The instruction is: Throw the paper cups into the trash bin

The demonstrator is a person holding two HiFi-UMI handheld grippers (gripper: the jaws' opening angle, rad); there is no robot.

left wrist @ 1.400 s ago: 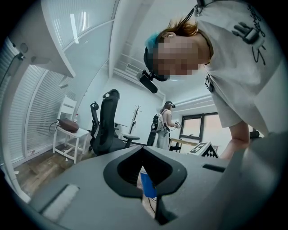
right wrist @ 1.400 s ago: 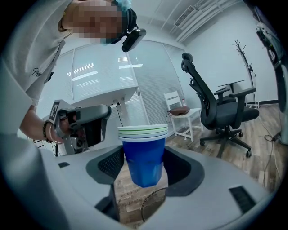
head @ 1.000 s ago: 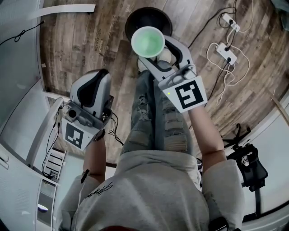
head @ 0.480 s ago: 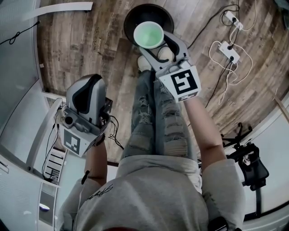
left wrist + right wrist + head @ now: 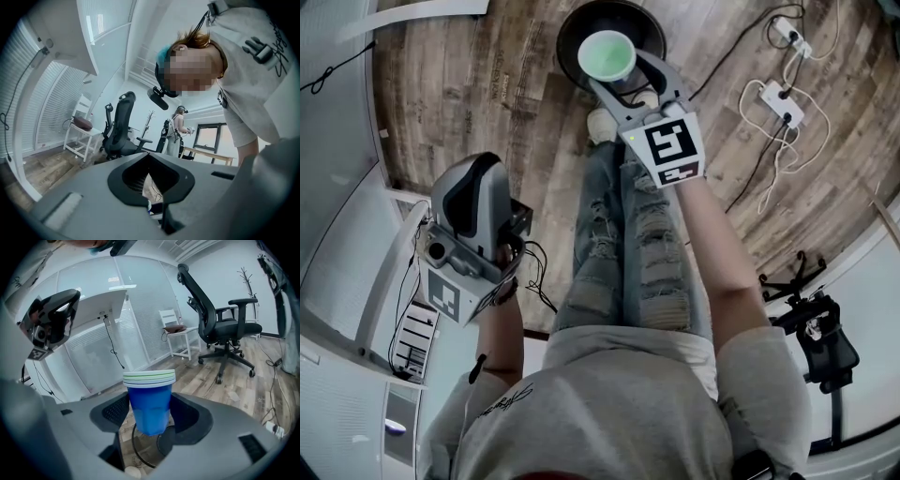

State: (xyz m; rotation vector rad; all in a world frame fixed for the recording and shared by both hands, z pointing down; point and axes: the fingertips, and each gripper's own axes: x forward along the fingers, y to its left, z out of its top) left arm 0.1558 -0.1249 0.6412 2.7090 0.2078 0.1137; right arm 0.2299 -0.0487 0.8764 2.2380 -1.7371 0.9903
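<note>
A stack of blue paper cups (image 5: 150, 399) with white and green rims stands upright between the jaws of my right gripper (image 5: 150, 414), which is shut on it. In the head view the cups (image 5: 607, 56) show a green inside and hang over the round black trash bin (image 5: 570, 30) on the wood floor. Below the cups, the right gripper view shows part of the bin's rim (image 5: 136, 452). My left gripper (image 5: 469, 187) is held low at the left beside the person's leg, shut, with nothing in it. Its jaws meet in the left gripper view (image 5: 150, 161).
The person's legs in torn jeans (image 5: 628, 234) stand just behind the bin, a shoe (image 5: 600, 122) near it. Power strips and cables (image 5: 778, 94) lie on the floor at right. A white desk (image 5: 356, 216) is at left. A black office chair (image 5: 225, 329) stands farther off.
My right gripper has carried the cups forward, from the bin's near edge to over its mouth. My left gripper has drifted slightly back and to the left.
</note>
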